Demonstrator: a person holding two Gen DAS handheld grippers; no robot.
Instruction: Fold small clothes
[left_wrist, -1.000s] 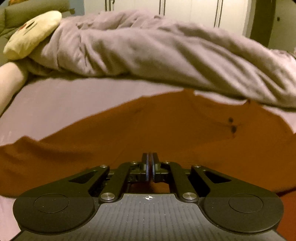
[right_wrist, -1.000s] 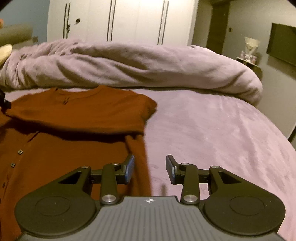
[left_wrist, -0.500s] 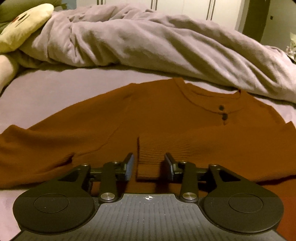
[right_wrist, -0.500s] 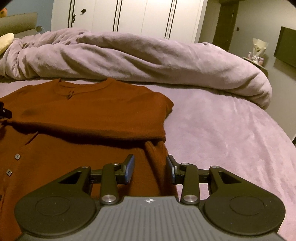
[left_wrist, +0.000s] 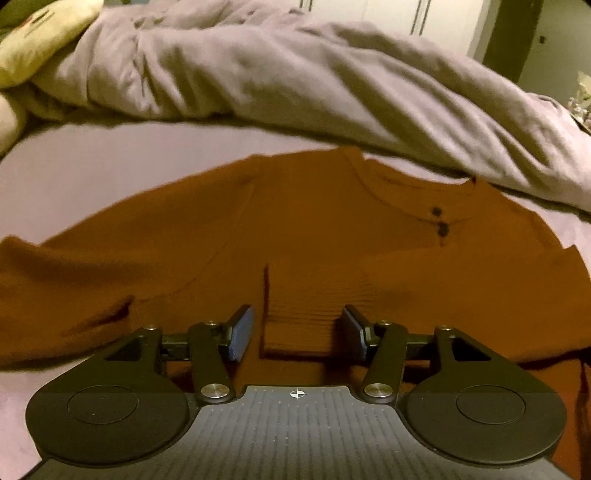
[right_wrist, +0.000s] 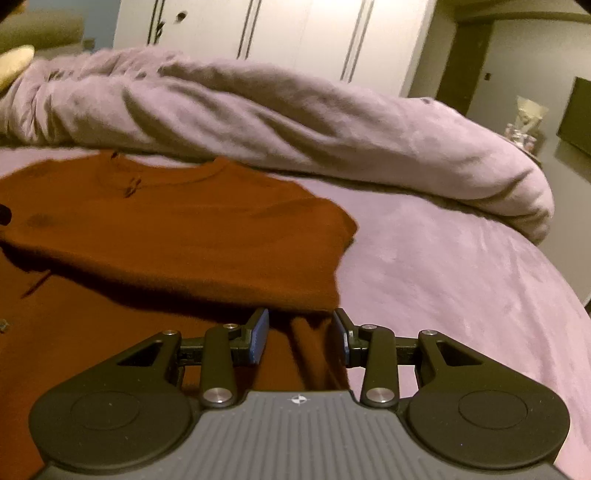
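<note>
Both grippers hang low over the rust-brown top, which lies spread flat on the lilac bed; left gripper has its jaws spread wide, and the ribbed cuff of a sleeve folded across the top's chest lies between the fingers without being pinched; the top stretches away from that gripper toward the round neckline, where two dark buttons sit just below the collar; its other sleeve runs out flat to the left of the cuff; right gripper is likewise spread, its jaws apart over the top's right edge, one finger above the brown cloth and the other near the bare bed; ahead of it the folded sleeve lies across the chest, its fold casting a dark shadow on the cloth below; a rumpled grey duvet is heaped along the far side of the top, just beyond the neckline; a pale yellow pillow rests at the duvet's left end; white wardrobe doors stand behind the duvet.
</note>
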